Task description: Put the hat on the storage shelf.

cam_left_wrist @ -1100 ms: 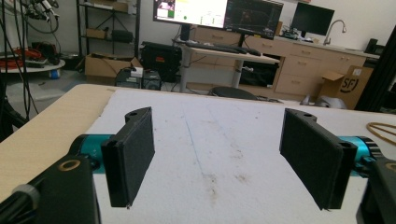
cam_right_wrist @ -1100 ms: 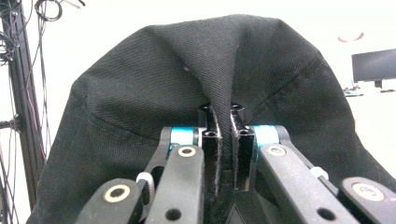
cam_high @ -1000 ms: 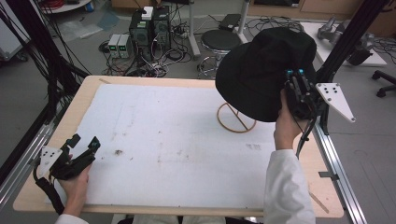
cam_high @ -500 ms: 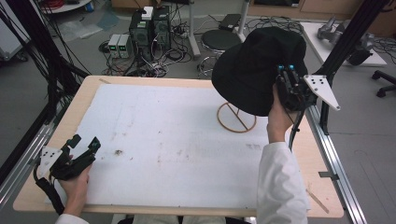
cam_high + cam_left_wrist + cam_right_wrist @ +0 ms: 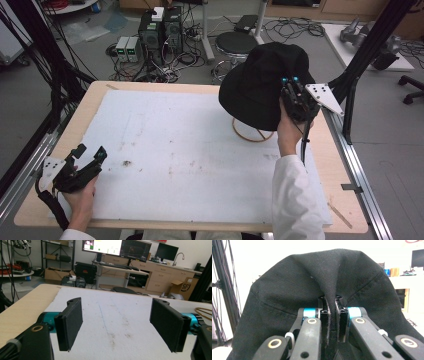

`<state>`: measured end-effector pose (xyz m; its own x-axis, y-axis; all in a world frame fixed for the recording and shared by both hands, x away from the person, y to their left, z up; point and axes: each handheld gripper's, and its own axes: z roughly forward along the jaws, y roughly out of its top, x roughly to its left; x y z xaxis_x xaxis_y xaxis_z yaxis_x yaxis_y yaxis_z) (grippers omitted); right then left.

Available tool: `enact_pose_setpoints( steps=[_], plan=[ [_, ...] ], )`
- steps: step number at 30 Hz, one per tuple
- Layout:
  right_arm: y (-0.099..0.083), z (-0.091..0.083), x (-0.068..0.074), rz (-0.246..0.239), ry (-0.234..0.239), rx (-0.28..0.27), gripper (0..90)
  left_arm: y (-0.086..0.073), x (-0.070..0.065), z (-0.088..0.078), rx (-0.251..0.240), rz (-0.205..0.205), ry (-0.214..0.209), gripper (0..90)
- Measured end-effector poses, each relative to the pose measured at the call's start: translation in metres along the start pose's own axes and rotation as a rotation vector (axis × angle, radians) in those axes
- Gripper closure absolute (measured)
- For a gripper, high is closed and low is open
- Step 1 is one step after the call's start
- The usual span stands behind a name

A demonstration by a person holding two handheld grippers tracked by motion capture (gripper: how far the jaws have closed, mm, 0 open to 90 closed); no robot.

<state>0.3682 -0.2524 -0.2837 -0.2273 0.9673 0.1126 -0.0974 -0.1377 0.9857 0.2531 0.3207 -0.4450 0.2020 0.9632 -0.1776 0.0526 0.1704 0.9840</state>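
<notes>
The right gripper is clamped on a fold of the black bucket hat, its fingers pressed nearly together with the cloth pinched between them, as the right gripper view confirms. The hat hangs in the air over the far right part of the counter, directly above a wire stand whose ring base rests on the white mat; the stand's upper part is hidden behind the hat, so contact between them cannot be determined. The step in hand appears to be setting the hat onto the stand. To do this well, the hat's opening should be kept facing down and centred over the stand before lowering, the descent should be slow and vertical so the light wire frame is not pushed sideways, and the grip should be held until the crown bears its own weight. The left gripper rests at the near left corner, fingers wide apart with nothing between them, well apart from the work.
</notes>
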Motion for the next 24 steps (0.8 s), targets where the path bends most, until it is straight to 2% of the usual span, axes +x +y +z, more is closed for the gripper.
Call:
enact_pose_setpoints(
  steps=[11,14,15,24],
  plan=[
    [-0.014,0.002,-0.003,0.005,0.024,0.062,86.1,0.001,0.004,-0.002,-0.005,-0.006,0.016,26.6],
    [-0.015,0.002,0.0,-0.022,0.03,0.087,85.7,0.001,0.004,-0.002,-0.003,-0.004,0.022,26.8],
    [-0.015,0.002,0.0,-0.014,0.031,0.096,85.7,0.001,0.004,-0.002,-0.003,-0.003,0.023,26.8],
    [-0.017,0.001,-0.002,0.001,0.02,0.112,85.5,0.002,0.005,-0.003,-0.009,-0.004,0.027,26.8]
  ],
)
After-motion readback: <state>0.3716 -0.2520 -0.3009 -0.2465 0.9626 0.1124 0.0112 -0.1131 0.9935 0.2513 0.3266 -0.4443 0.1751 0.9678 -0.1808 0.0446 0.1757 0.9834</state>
